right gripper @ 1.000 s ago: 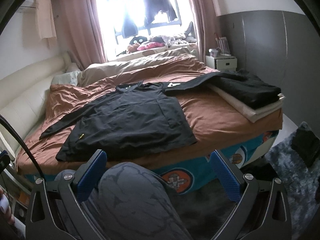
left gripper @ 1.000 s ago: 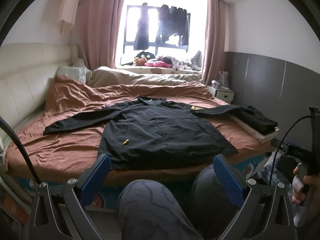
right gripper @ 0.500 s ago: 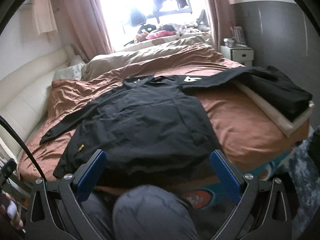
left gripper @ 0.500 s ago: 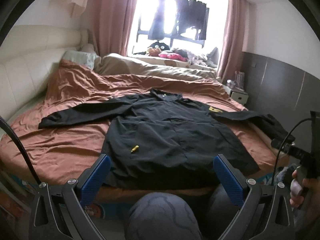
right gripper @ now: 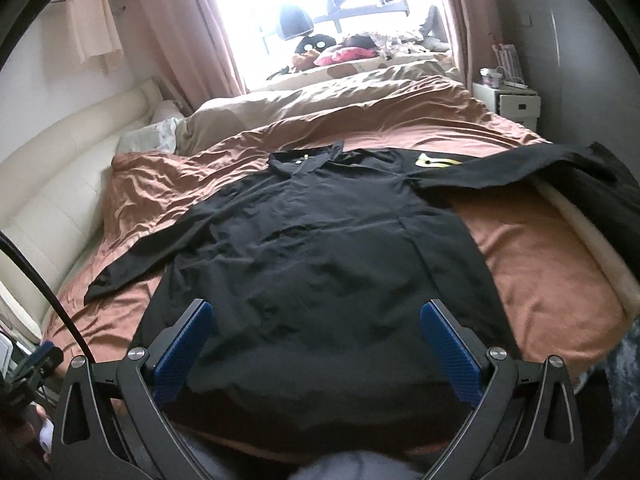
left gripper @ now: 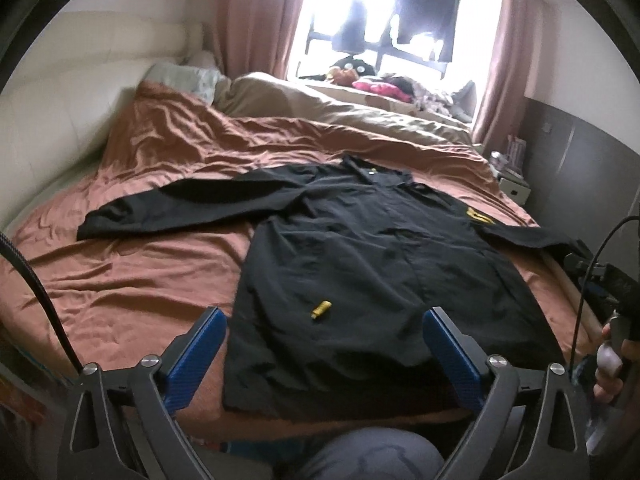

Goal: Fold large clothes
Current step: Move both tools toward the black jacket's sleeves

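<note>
On the rust-brown bed sheet [left gripper: 132, 280] lies one large black long-sleeved shirt [left gripper: 360, 272], spread flat with its front up, collar toward the window [left gripper: 384, 28] and hem at the near edge of the sheet. Both sleeves are extended: one runs out across the sheet toward the cream padded headboard [left gripper: 52, 132], the other reaches toward the opposite edge, where its cuff rests on one dark folded pile [right gripper: 612, 196]. One small yellow tag [left gripper: 321, 309] sits on the shirt's lower front, and one yellow patch [left gripper: 478, 216] marks the upper sleeve. The left gripper [left gripper: 324, 354] hovers above the hem, its two blue-padded fingers [left gripper: 196, 356] set wide apart, holding nothing. The right gripper [right gripper: 316, 348] likewise hangs over the lower shirt with both blue fingers [right gripper: 450, 350] spread and empty. One beige duvet [right gripper: 320, 96] is bunched beyond the sheet, below the window.
</note>
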The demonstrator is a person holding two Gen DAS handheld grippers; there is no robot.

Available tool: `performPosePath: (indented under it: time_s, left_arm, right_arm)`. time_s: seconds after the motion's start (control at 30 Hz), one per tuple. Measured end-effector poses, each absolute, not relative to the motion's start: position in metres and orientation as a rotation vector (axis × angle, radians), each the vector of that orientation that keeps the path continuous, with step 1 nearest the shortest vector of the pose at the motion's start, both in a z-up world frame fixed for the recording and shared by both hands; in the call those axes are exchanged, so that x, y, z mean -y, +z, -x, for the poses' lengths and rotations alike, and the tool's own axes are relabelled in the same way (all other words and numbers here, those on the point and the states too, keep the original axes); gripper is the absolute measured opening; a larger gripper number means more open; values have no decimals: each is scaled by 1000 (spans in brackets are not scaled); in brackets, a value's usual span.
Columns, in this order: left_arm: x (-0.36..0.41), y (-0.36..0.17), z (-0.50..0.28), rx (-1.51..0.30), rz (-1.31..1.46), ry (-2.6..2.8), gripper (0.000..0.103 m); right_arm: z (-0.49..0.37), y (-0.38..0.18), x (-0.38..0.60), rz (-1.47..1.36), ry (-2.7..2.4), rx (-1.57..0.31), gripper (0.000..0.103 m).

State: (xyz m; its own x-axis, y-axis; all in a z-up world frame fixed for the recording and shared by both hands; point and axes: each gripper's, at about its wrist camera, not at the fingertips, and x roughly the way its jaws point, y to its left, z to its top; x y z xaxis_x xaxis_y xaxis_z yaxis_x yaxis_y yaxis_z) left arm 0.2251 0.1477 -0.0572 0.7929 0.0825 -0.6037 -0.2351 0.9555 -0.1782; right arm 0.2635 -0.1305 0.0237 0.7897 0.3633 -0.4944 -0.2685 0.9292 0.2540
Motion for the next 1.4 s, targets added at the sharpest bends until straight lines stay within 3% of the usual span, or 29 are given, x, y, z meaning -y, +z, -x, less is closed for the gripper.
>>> performPosePath:
  time_s: [0.33,0.93,1.0,1.07,1.1,1.4]
  left_arm:
    - [-216,-70,-271,-681,311,247,96]
    - [-385,-90,-301,-691,467,494,79]
    - [-404,-95,-304,-699,504,520,74]
    - [-419,-101,-307,-712,535,543,69]
    - [-428,-105,-310,-724,552,550,69]
    - [-488,-145,-341,-729,737,584,69]
  right_arm:
    - [-337,22,81,-199,419,-584,103]
    - [-473,-17,-16,-260,575,-511,99]
    - [-485,-23,-23,-263,549,-533,94]
    - [-497,-26,-28,-272,545,-549,72]
    - [-506,-27,-32,-275,551,-565,68]
    - [-577,-27,-71,-343,593,-684,52]
